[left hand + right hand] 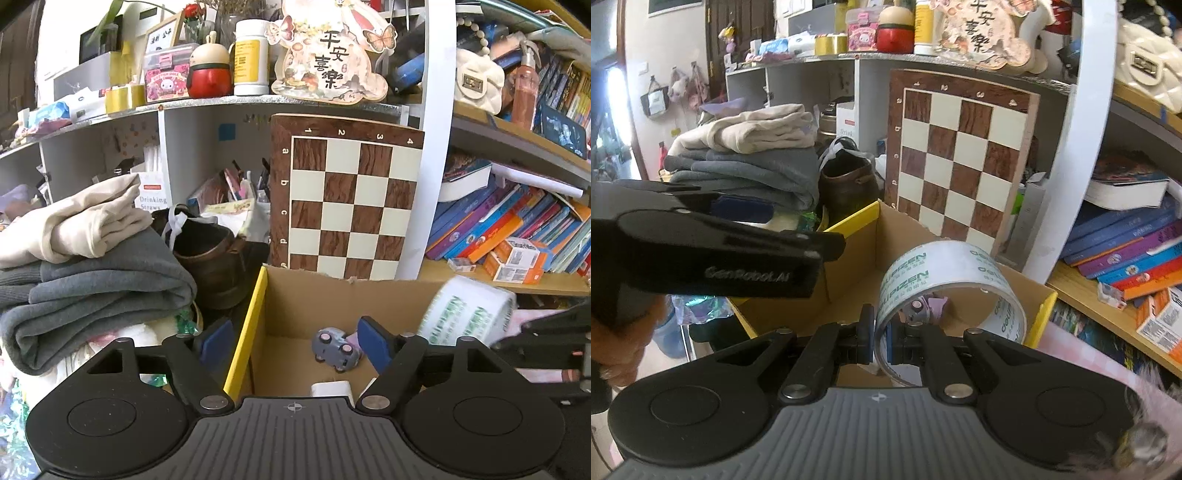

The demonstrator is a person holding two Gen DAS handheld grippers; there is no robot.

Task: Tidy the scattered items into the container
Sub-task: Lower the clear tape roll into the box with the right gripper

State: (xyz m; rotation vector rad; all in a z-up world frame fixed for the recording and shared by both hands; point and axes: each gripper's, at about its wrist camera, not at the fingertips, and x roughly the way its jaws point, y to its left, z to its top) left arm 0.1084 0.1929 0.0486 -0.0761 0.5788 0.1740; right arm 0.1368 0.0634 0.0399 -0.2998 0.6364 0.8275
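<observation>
An open cardboard box point(314, 299) with yellow-edged flaps stands below both grippers. Inside it lies a small grey-blue toy car point(336, 349), with a white object point(330, 387) nearer to me. My left gripper point(295, 339) is open with nothing between its blue pads. It straddles the box's left yellow wall, one finger outside and one over the inside. My right gripper point(879, 341) is shut on the wall of a clear printed tape roll point(949, 280), which hangs over the box point(849, 258). In the left wrist view the tape roll point(469, 314) shows at the right.
A chessboard point(347, 199) leans upright behind the box. Folded grey and cream clothes point(92, 266) and a brown shoe point(214, 258) crowd its left side. Books point(517, 229) fill shelves at the right. A hand point(624, 350) holds the left gripper's handle.
</observation>
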